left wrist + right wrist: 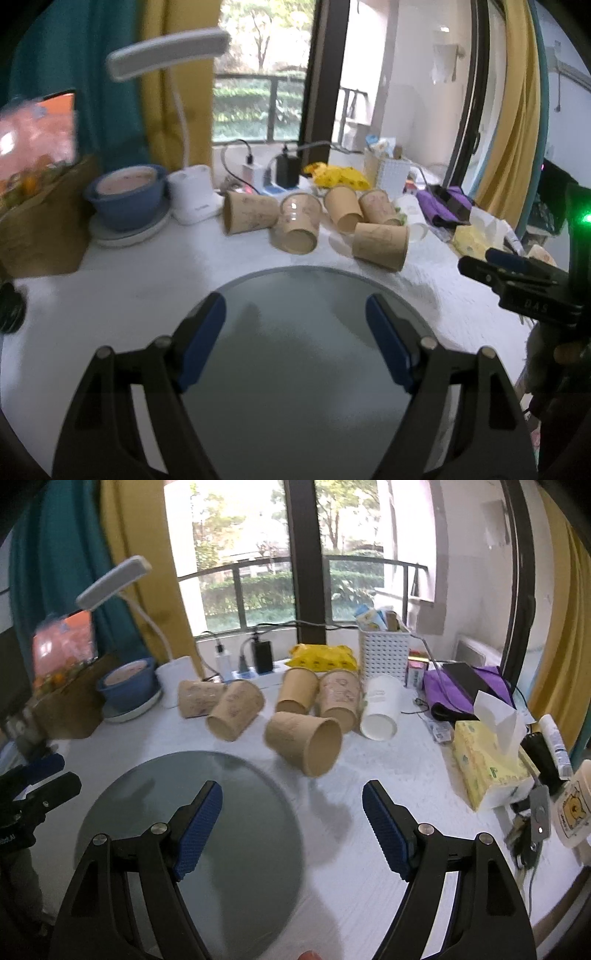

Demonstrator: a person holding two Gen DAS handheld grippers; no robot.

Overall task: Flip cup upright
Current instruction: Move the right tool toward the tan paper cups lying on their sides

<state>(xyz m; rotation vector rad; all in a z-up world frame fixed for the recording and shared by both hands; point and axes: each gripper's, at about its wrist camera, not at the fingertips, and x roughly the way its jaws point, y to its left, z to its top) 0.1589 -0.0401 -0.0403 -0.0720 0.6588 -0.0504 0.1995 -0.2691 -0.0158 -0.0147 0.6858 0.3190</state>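
Several brown paper cups lie on their sides on the white table beyond a round grey glass plate [295, 332]. The nearest brown cup [304, 742] lies with its mouth toward me; it also shows in the left wrist view [380, 245]. A white cup [380, 710] lies on its side at the right of the group. My left gripper [295, 325] is open and empty above the plate. My right gripper [291, 808] is open and empty, over the plate's right edge [288, 812], short of the nearest cup. The right gripper's tips also show in the left wrist view [495, 262].
A blue bowl [125, 195] on a white dish and a white desk lamp [192, 199] stand at the back left. A power strip with chargers [255, 664], a yellow packet [321, 655] and a white basket [384, 650] line the back. A tissue box [487, 764] and clutter fill the right.
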